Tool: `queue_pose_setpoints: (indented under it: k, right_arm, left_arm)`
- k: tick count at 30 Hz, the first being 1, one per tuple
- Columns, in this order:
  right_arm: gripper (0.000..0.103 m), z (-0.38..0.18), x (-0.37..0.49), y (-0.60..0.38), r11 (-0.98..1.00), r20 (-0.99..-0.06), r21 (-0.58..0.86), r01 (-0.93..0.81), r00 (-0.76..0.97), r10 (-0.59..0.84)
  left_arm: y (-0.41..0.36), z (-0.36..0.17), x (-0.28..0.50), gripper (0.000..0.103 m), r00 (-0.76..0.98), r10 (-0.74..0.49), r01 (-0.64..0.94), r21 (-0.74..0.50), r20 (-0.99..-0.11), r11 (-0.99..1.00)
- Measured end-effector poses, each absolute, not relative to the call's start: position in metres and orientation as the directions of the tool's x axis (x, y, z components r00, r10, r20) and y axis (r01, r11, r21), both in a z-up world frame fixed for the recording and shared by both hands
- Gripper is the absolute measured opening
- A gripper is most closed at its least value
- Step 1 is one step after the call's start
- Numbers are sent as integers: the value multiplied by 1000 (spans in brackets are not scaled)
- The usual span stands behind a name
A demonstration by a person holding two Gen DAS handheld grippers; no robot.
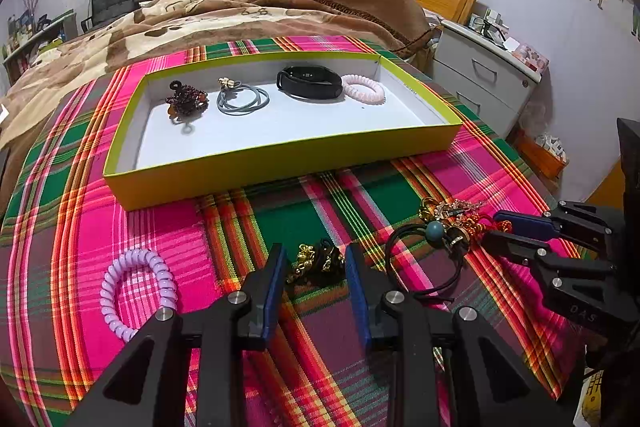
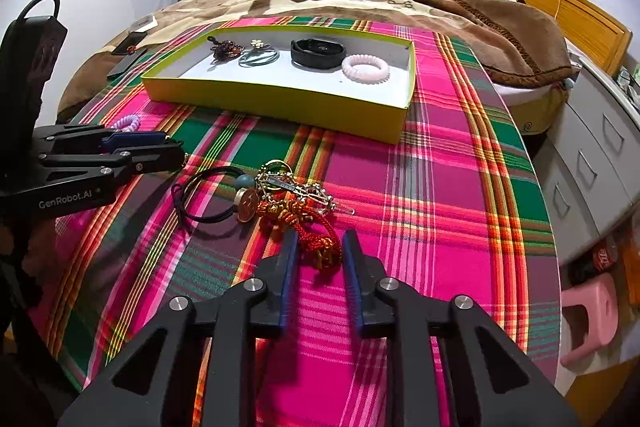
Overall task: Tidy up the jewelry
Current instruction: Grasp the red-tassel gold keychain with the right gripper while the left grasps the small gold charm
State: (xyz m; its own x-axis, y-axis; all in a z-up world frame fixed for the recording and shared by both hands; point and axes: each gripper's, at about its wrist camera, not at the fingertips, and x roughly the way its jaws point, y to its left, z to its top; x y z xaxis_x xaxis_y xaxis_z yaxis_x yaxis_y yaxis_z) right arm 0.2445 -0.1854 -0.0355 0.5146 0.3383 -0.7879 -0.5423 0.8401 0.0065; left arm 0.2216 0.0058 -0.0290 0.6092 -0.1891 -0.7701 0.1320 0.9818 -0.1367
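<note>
1. My right tongs are spread around the red knotted cord at the near edge of the tangled pile; I'd pinch only that.
2. My left tongs, also spread, straddle the black-and-gold piece.
3. Lift both slowly toward the far yellow tray.

Bright indoor light, sharp centre, soft shadows, heavy fisheye warp, dark vignette corners
</note>
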Motion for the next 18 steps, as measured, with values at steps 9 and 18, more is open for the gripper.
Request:
queue_pose_setpoints:
  k: [9, 18]
  right_arm:
    - [17, -32, 234, -187, 855, -772, 11, -519, 538, 337]
    - [17, -21, 212, -202, 886, -742, 46, -461, 578, 339]
  left_arm:
    - [3, -27, 216, 20, 621, -186, 146, -122, -762, 982]
    - [12, -23, 202, 18, 641, -184, 126, -134, -745, 983]
